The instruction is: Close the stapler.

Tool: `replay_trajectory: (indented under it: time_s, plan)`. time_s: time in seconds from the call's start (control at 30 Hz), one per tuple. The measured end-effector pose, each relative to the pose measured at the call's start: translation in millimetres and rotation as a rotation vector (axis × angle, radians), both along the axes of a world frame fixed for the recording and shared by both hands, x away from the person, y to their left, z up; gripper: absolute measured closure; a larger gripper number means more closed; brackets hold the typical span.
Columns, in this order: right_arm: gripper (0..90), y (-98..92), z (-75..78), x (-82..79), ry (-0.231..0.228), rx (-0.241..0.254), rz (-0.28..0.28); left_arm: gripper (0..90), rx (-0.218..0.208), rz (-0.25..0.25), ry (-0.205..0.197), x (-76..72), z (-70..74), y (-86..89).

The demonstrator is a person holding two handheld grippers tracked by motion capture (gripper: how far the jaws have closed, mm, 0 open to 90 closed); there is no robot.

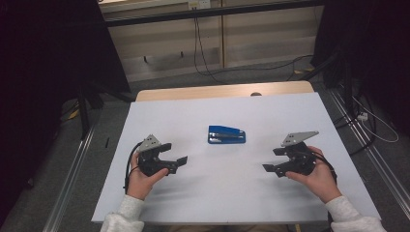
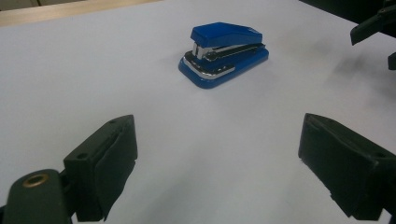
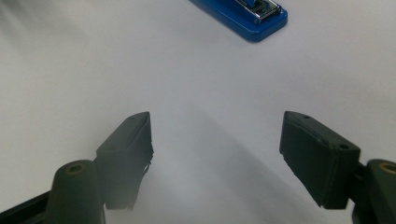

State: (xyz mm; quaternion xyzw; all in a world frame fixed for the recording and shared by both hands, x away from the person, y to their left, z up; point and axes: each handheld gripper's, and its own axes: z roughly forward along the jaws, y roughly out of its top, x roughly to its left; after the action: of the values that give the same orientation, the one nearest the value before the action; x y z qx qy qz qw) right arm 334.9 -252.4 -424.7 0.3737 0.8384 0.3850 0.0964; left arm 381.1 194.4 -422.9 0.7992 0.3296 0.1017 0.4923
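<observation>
High view: left gripper, right gripper flank stapler, fingers wide, empty.

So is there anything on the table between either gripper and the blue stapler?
Nothing visible. The stapler lies alone on the white table, with bare surface between it and the open left gripper and right gripper.

We see a blue stapler lying flat near the middle of the white table, well apart from both grippers. Our left gripper sits low at the left with its jaws spread and nothing between them, pointing right toward the table's middle. Our right gripper mirrors it at the right, jaws likewise apart and empty, each held in a hand with a pale sleeve behind.
</observation>
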Motion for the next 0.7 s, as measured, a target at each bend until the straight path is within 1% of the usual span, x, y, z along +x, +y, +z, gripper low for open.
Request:
replay_trajectory:
  time_s: [0.03,0.1,0.13,0.17,0.23,0.27,0.47,0.5,0.57,0.6,0.63,0.67,0.7]
  plan:
    - [24.4,0.0,-0.4,-0.9,-0.001,0.0,0.0,11.4,0.006,0.0,-0.001,-0.7,0.0,2.2]
    - [24.2,0.1,-1.0,-3.0,0.001,-0.004,0.002,10.6,0.001,0.005,0.002,-2.7,-0.3,5.6]
    - [24.1,0.2,-1.5,-4.0,0.005,-0.006,0.001,10.1,0.008,0.003,0.005,-3.6,0.0,7.6]
    - [23.9,0.4,-1.8,-4.9,0.005,-0.009,0.003,9.2,0.01,0.012,0.008,-5.2,0.6,8.7]
    - [23.4,0.4,-1.7,-6.9,0.007,-0.009,0.004,8.3,-0.001,0.017,-0.001,-8.5,0.8,11.9]
    - [23.1,0.3,-1.5,-7.8,0.006,-0.008,0.005,8.3,-0.005,0.009,-0.001,-9.5,0.7,14.2]
    - [22.8,-0.7,-1.7,-11.4,0.006,-0.011,0.007,8.3,0.005,0.012,0.001,-15.6,-0.6,22.7]
    - [22.6,-1.1,-1.8,-12.6,0.006,-0.011,0.006,8.3,-0.009,0.025,0.002,-18.3,-1.1,25.9]
    - [22.4,-1.6,-1.6,-13.8,0.007,-0.01,0.008,8.3,0.001,0.026,0.004,-20.5,-1.1,30.1]
    - [22.4,-1.8,-1.5,-14.4,0.004,-0.01,0.008,8.2,0.009,0.028,-0.003,-21.5,-0.9,32.4]
    - [22.2,-2.0,-1.4,-15.1,0.006,-0.01,0.008,8.1,0.009,0.028,-0.003,-21.5,-0.9,32.4]
    - [22.2,-2.0,-1.4,-15.1,0.006,-0.01,0.008,8.1,0.004,0.023,-0.001,-22.7,-1.2,34.8]
    - [22.2,-2.6,-1.2,-16.6,0.006,-0.012,0.008,8.1,0.008,0.027,0.001,-25.1,-2.2,38.9]
